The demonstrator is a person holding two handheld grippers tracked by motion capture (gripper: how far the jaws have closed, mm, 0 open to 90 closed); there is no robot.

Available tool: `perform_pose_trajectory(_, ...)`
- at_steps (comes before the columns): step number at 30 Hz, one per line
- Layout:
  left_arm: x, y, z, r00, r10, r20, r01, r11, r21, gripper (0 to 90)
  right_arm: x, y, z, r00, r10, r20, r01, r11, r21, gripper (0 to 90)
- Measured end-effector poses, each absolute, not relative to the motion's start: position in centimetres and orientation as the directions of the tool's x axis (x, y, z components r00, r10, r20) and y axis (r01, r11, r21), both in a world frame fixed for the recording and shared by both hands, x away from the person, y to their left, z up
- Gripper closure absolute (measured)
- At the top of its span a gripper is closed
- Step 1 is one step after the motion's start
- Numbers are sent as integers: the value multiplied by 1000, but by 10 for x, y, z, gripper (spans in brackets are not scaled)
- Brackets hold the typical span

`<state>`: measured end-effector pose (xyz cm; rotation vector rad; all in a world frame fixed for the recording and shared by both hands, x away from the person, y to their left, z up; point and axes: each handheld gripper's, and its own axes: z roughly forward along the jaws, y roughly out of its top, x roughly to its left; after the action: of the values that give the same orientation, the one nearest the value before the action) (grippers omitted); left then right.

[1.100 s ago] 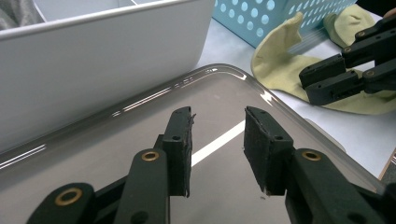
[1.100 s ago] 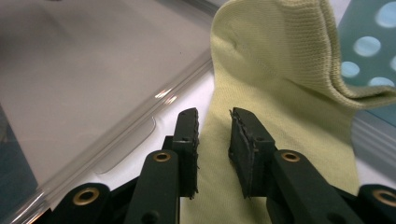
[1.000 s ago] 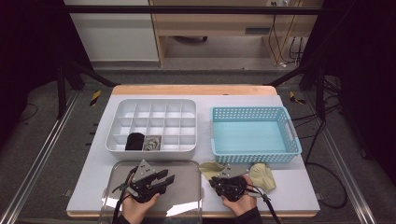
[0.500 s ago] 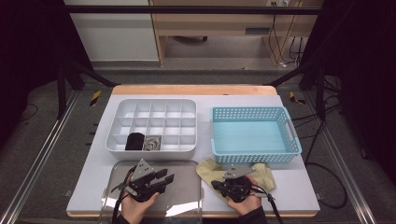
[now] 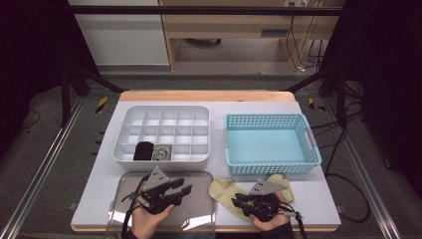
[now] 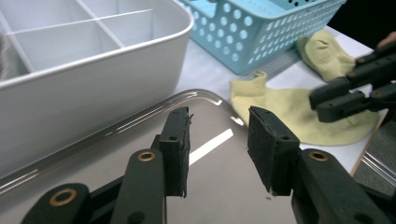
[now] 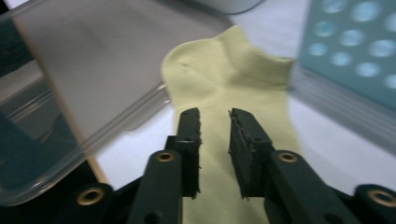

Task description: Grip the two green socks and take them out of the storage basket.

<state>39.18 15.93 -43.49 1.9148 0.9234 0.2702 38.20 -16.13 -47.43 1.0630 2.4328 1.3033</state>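
Right gripper [image 5: 242,201] over flattened yellow sock [image 5: 224,191].

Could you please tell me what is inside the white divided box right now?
The white divided box holds a black bundle and a grey patterned one in its front row; the front wall hides their lower parts.

My two grippers, left [image 5: 171,191] and right [image 5: 249,204], are black with brass-coloured rivets. The sock [image 5: 225,191] under my right one is plain pale yellow. The basket [image 5: 271,167] is light blue, patterned with round holes. The divided box [image 5: 161,160] is white; one compartment holds a black item [image 5: 144,150]. The lid [image 5: 199,219] is clear.
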Motion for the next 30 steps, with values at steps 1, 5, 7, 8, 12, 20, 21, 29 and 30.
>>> perform_pose_trajectory(1,392,156,-433,696,694,-187,487,-263,833,576,382,-163,-474,-718,677,160,509,354,785,698)
perform_pose_trajectory(5,397,138,-426,717,683,-137,465,-322,825,559,384,-174,-471,-669,727,159,517,301,801,611)
perform_pose_trajectory(7,400,130,-426,719,683,-131,465,-332,821,556,384,-178,-471,-659,734,164,517,284,808,596)
perform_pose_trajectory(8,403,125,-427,720,682,-130,465,-336,819,556,384,-181,-470,-647,746,160,515,273,813,587)
perform_pose_trajectory(12,410,109,-437,723,681,-117,475,-367,800,558,382,-188,-468,-624,769,137,497,255,829,584)
perform_pose_trajectory(20,424,88,-456,716,688,-114,512,-407,757,616,383,-193,-471,-594,795,121,516,262,816,571)
perform_pose_trajectory(21,424,86,-458,716,687,-122,520,-408,751,621,383,-193,-471,-592,797,122,521,263,812,574)
perform_pose_trajectory(29,425,78,-467,723,680,-122,543,-451,708,716,383,-195,-474,-577,810,108,549,287,785,596)
perform_pose_trajectory(30,424,77,-466,724,679,-121,543,-452,708,741,383,-195,-475,-581,807,108,555,295,778,598)
